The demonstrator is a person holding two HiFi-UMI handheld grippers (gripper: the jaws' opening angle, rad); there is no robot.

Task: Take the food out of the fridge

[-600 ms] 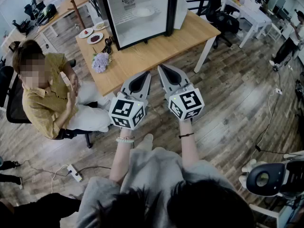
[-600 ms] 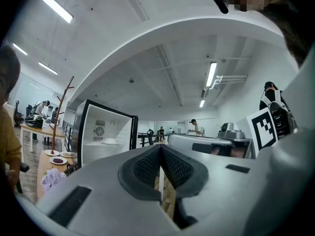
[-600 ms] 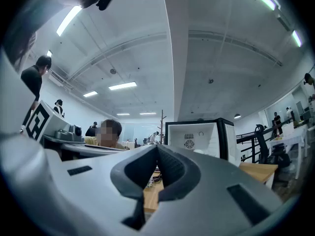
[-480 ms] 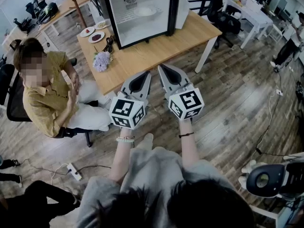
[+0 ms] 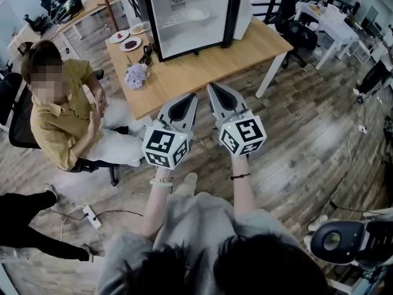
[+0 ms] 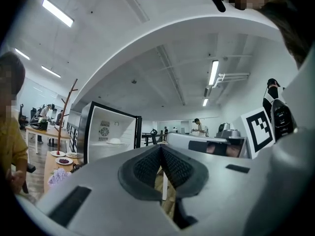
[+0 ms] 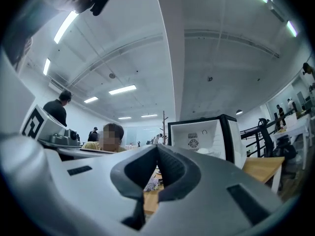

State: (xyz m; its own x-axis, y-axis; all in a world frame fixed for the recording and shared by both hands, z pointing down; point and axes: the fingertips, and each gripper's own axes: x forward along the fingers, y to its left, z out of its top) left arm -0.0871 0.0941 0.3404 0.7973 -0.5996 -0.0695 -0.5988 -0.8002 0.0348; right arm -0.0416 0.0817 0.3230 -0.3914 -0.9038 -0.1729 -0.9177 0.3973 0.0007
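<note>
A small black fridge (image 5: 190, 14) stands open on a wooden table (image 5: 202, 66), its white inside facing me. A white dish of food (image 5: 198, 13) rests on the shelf inside; the same dish (image 6: 114, 141) shows in the left gripper view. My left gripper (image 5: 189, 97) and right gripper (image 5: 214, 88) are held side by side in front of the table's near edge, well short of the fridge. Both are shut, tips together, with nothing between them. In the right gripper view the fridge (image 7: 206, 136) stands to the right of the shut tips (image 7: 157, 146).
Two plates of food (image 5: 126, 40) and a bunch of pale flowers (image 5: 137, 75) lie on the table left of the fridge. A person in a yellow shirt (image 5: 58, 115) sits at the table's left. A power strip (image 5: 88, 214) lies on the floor.
The view has drawn a little closer to the table and fridge. The grippers keep their place side by side, still shut. A dark-clothed leg at the lower left has shifted.
</note>
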